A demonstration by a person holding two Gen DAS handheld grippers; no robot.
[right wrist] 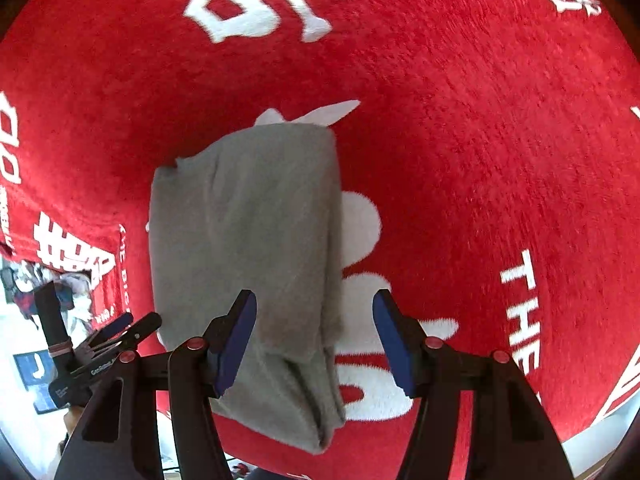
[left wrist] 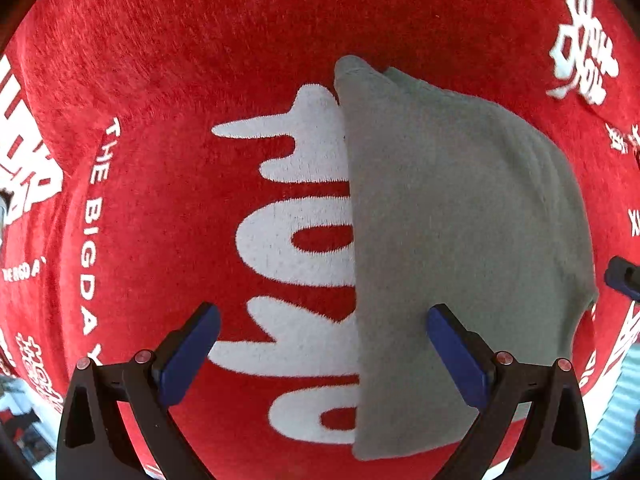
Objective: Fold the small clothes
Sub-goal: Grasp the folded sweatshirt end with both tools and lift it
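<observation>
The folded grey garment (left wrist: 460,240) lies flat on a red plush blanket (left wrist: 200,60) printed with large white lettering and characters. In the left wrist view the cloth fills the right half of the frame, its long straight folded edge running up from between the fingers toward the top, with one rounded corner at the far end.

The left claw (left wrist: 324,350) points nearly straight down and is released, its blue pads spread as wide as they go. Its right finger (left wrist: 456,356) hangs above the near part of the garment, while its left finger (left wrist: 188,356) is over bare blanket and the white lettering; neither pad presses on the cloth. At the far right edge of that view a dark blue tip of the other claw shows just beyond the garment.

In the right wrist view the garment (right wrist: 248,248) is a neat upright rectangle ahead of and slightly left of the right claw (right wrist: 316,338). That claw is also released, its jaws parted about halfway with nothing pinched. Its left finger (right wrist: 236,340) sits over the near end of the cloth; whether it brushes the fabric is hard to say. Its right finger (right wrist: 394,342) is over the blanket. The left claw (right wrist: 120,330) appears low at the left, beside the garment's edge.
</observation>
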